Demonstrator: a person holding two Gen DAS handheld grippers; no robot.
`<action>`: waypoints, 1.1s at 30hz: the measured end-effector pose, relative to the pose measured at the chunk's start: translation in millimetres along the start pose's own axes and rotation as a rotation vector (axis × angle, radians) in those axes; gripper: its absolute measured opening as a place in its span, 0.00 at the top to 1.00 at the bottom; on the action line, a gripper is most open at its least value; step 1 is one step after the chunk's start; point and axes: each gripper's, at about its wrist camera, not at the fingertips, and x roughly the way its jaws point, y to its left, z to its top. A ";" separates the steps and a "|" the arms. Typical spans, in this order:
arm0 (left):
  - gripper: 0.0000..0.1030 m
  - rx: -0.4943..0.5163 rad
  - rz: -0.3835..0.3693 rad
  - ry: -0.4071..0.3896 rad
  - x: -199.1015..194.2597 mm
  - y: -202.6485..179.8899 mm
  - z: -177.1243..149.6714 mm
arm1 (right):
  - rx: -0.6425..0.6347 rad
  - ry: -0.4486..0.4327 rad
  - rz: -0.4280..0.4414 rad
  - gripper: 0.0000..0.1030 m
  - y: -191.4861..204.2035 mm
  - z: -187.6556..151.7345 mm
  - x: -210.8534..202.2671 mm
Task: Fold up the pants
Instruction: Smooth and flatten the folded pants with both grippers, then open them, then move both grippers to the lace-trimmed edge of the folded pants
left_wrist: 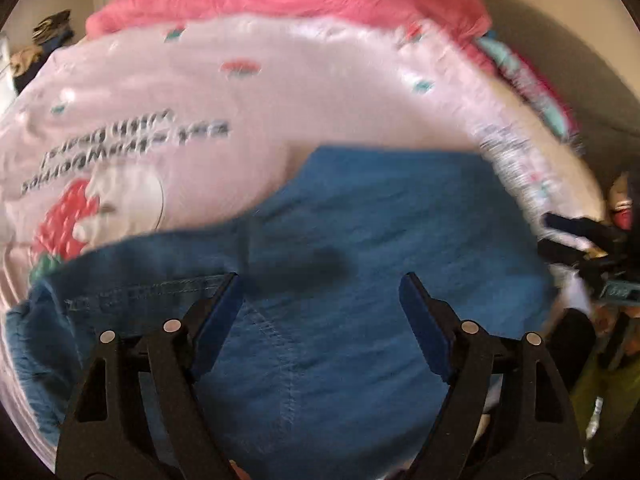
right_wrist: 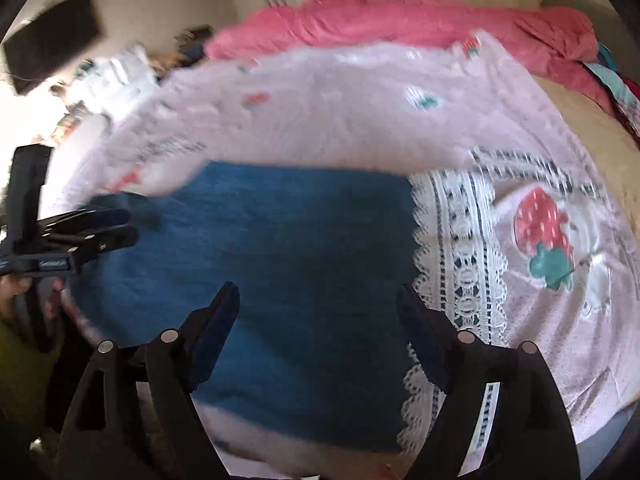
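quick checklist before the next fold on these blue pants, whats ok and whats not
1. Left gripper open, nothing between its fingers: ok.
2. Right gripper open, nothing held: ok.
3. Blue pants lying spread on the pink blanket: ok.
4. Pants smooth, free of wrinkles: cannot tell, both views are blurred.
5. Far edge of the pants straight against the blanket: ok in the right wrist view.
6. Lace trim not trapped under the pants: cannot tell; it lies right along the pants' edge.
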 end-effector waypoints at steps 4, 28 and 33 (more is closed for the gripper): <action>0.29 -0.015 0.020 -0.011 6.3 18.8 -13.9 | 0.066 0.049 -0.093 0.22 -23.2 -12.4 19.2; 0.14 -0.029 0.044 -0.153 -67.4 17.0 -46.3 | 0.300 -0.159 0.017 0.21 -57.7 -57.9 -73.0; 0.11 0.018 0.020 -0.161 -75.2 -4.1 -33.0 | 0.346 -0.192 -0.003 0.21 -69.2 -70.7 -89.5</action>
